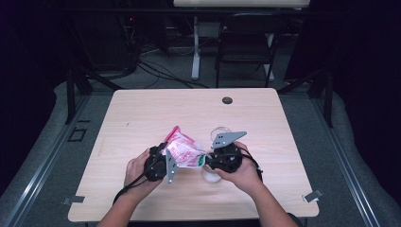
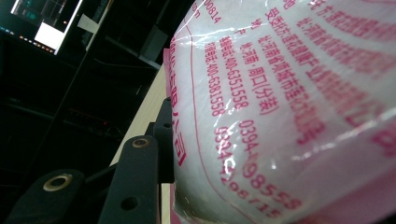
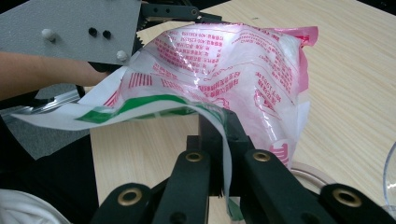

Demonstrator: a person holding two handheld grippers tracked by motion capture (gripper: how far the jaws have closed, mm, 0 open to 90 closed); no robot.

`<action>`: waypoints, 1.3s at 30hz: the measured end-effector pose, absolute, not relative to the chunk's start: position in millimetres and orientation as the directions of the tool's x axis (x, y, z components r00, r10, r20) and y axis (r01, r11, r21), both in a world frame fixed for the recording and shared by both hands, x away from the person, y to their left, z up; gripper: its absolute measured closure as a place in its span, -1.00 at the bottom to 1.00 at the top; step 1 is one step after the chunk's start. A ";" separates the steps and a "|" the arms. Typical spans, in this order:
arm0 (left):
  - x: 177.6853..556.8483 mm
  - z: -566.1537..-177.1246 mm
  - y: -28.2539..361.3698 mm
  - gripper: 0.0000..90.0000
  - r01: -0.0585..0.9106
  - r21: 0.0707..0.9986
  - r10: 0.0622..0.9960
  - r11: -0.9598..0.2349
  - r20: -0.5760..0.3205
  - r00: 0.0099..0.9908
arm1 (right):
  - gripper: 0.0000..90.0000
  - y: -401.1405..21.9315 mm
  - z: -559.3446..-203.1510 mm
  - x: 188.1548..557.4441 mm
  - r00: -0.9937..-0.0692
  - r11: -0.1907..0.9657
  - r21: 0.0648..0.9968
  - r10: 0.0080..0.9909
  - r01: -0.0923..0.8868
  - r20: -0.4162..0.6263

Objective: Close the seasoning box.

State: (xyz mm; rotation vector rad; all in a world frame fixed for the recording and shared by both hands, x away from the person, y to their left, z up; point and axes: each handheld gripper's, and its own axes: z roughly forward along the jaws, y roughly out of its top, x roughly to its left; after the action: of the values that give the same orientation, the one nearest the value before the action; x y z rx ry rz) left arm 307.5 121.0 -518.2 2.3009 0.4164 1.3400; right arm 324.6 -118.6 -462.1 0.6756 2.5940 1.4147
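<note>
The bench (image 1: 142, 109) carries a pink-printed plastic bag (image 1: 182, 151) of white powder, lifted near its front edge – soft, slippery, probably sagging under its own weight. The left gripper (image 1: 163, 163) grasps its bulging body; the right gripper (image 3: 224, 154) is clenched on the thin green-striped edge – likely the best hold for tearing.

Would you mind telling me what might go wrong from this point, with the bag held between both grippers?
1. The right gripper pinches only a thin edge of the bag, so the film might slip out or tear if pulled.
2. The left gripper bears on the bag's full body; squeezing could push white contents out suddenly.
3. The clear cup stands close behind the hands and could be knocked.
</note>
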 end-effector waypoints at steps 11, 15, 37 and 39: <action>307.7 -510.6 118.9 0.38 0.017 0.453 0.411 -0.891 0.791 0.453 | 1.00 -120.6 -463.3 323.2 -0.889 0.454 0.830 0.445 0.324 0.104; 308.1 -511.0 118.2 0.38 0.016 0.454 0.413 -0.891 0.794 0.445 | 1.00 -120.3 -465.4 322.3 -0.885 0.460 0.828 0.456 0.322 0.091; 309.8 -507.1 113.4 0.38 -0.006 0.417 0.369 -0.909 0.810 0.455 | 1.00 -125.4 -465.4 319.2 -0.877 0.446 0.836 0.474 0.321 0.084; 309.5 -506.8 112.7 0.38 -0.012 0.402 0.353 -0.916 0.818 0.453 | 1.00 -125.6 -465.8 319.0 -0.875 0.445 0.835 0.476 0.323 0.086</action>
State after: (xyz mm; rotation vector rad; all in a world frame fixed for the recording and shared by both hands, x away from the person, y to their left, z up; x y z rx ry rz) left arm 309.5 112.7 -506.8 2.3579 0.2897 1.4505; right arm 319.0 -125.6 -465.8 0.7058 2.5292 1.4082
